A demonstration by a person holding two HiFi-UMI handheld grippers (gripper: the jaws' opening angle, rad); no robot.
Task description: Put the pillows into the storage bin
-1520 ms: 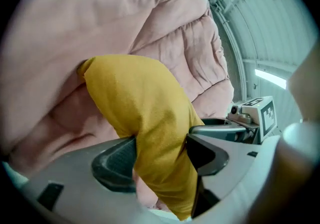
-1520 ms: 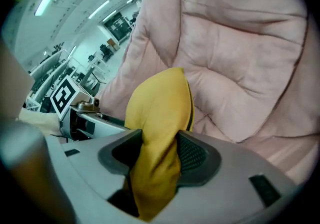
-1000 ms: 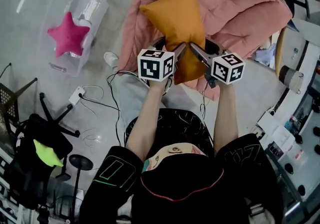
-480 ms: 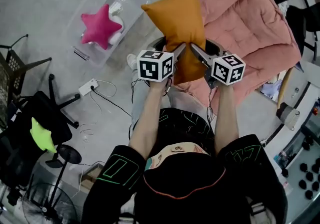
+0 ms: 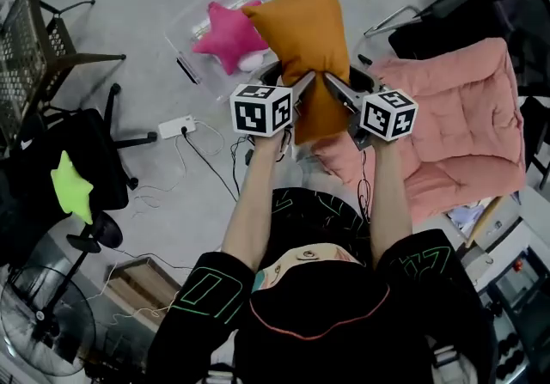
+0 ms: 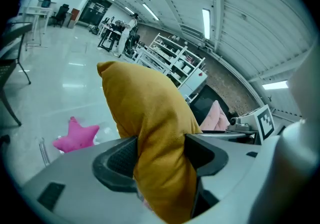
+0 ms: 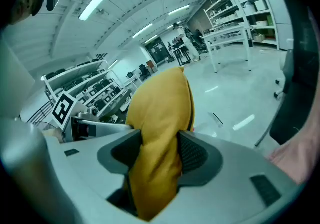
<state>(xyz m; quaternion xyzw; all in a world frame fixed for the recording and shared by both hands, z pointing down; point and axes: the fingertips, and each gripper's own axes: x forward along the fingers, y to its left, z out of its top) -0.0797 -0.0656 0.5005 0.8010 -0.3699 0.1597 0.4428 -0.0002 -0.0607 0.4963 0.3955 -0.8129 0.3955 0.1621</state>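
An orange pillow hangs upright in the air, held at its lower end from both sides. My left gripper is shut on its left side, and my right gripper is shut on its right side. The right jaws have just been opening slightly, with the pillow still pressed between them. The left gripper view shows the orange pillow squeezed between the left gripper pads. In the right gripper view the pillow fills the right gripper. The clear storage bin lies on the floor just beyond, with a pink star pillow in it.
A pink quilted cushion lies at the right. At the left stand a black office chair with a neon green star pillow on it and a wire mesh chair. A power strip and cables cross the floor; a fan stands bottom left.
Both grippers have swung the orange pillow left, away from the pink cushion and toward the bin. The bin with the pink star now lies right behind the pillow.
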